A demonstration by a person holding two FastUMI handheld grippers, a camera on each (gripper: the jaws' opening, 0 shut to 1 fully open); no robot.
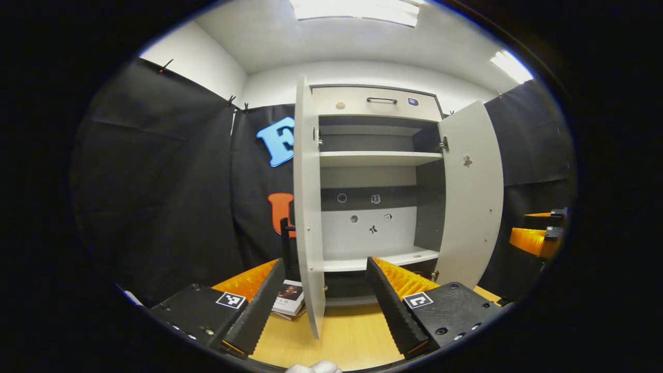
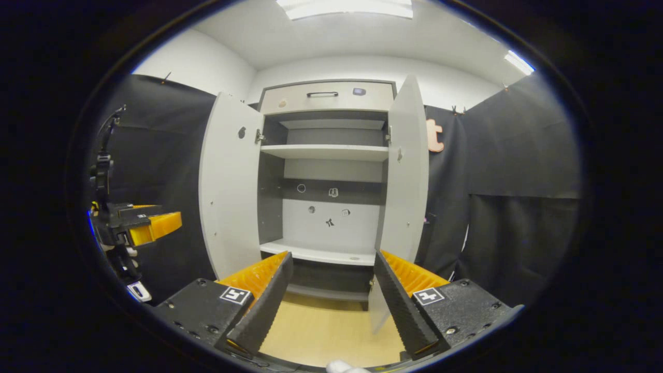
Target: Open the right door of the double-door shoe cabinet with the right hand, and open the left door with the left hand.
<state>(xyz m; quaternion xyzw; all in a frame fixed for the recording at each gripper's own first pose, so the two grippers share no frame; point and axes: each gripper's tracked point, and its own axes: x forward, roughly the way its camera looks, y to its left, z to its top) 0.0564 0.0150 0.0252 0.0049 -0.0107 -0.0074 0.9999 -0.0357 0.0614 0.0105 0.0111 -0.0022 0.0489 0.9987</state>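
Note:
The grey shoe cabinet (image 1: 373, 176) stands with both doors swung out, and its shelves (image 1: 378, 158) are bare. In the left gripper view the left door (image 1: 309, 207) is edge-on, its lower corner between the spread fingers of my left gripper (image 1: 326, 305), which is open and touches nothing. The right door (image 1: 471, 197) angles outward. In the right gripper view the left door (image 2: 230, 191) and right door (image 2: 406, 171) flank the open interior. My right gripper (image 2: 331, 305) is open, a little short of the cabinet. Each gripper appears in the other's view: the right gripper (image 1: 536, 235) and the left gripper (image 2: 150, 225).
A drawer with a dark handle (image 1: 382, 100) tops the cabinet. A book (image 1: 287, 299) lies on the wooden surface (image 1: 352, 336) by the left door's foot. Black cloth walls close in on both sides.

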